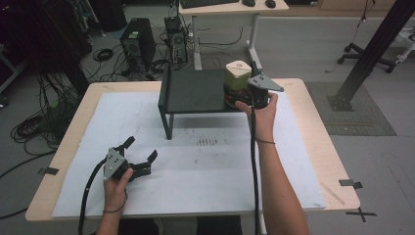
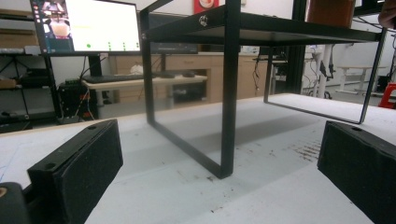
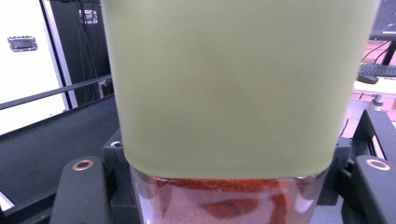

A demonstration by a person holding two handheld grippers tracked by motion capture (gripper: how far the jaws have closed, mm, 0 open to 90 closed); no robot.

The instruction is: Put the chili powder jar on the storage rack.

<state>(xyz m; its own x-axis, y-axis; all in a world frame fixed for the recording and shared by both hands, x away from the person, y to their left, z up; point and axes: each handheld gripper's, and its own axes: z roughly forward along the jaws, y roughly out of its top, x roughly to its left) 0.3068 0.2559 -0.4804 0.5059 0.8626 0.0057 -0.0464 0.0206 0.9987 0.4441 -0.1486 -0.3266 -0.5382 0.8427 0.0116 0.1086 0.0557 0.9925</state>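
A jar (image 1: 238,73) with a pale green lid and red contents stands at the right end of a black metal shelf (image 1: 195,90). My right gripper (image 1: 235,96) is shut on its lower part. In the right gripper view the jar (image 3: 238,84) sits close up between the jaws of the right gripper (image 3: 224,191), with red powder showing below the lid. My left gripper (image 1: 142,149) rests low over the table at the front left, open and holding nothing. The left gripper (image 2: 219,140) points at the shelf (image 2: 280,28) and its front leg.
White paper (image 1: 122,122) covers the wooden table (image 1: 313,122). Dark crumbs (image 1: 208,142) lie on the paper in front of the shelf. Beyond the table are a desk (image 1: 230,10), computer towers (image 1: 137,44) and floor cables. A black post (image 1: 372,49) rises at right.
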